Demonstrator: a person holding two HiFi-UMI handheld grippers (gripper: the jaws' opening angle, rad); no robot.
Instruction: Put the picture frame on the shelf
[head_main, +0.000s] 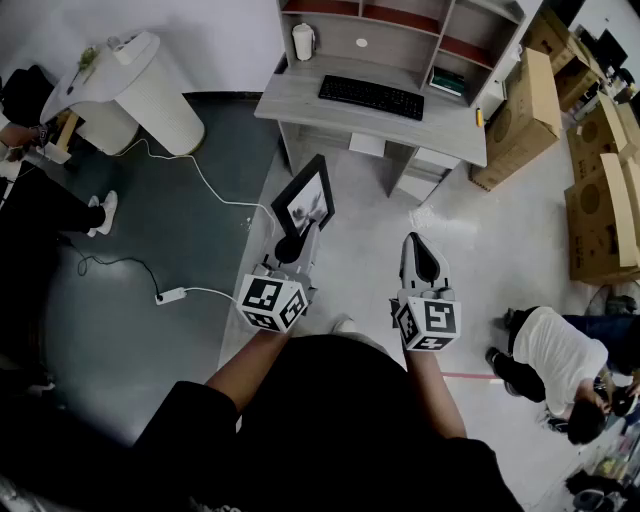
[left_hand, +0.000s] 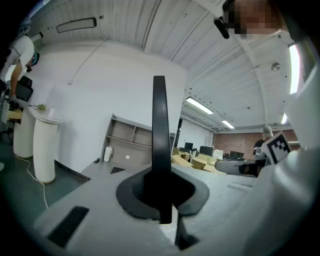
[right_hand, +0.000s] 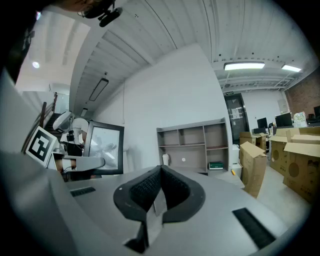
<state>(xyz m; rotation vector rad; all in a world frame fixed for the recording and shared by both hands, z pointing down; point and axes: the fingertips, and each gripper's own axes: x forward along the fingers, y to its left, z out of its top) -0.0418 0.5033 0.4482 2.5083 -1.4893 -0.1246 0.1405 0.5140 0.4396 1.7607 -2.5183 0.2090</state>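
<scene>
Plainly the picture frame is a stiff, light slab, probably glazed and so breakable. Its thin rim looks like the safest place to take hold. The left tool is clamped on the lower edge of that rim and carries the frame upright in the air, well short of the shelf. That forearm reaches out level toward the shelf. The right tool, jaws together on nothing, points the same way, likewise short of the shelf, which stands on the worktop.
</scene>
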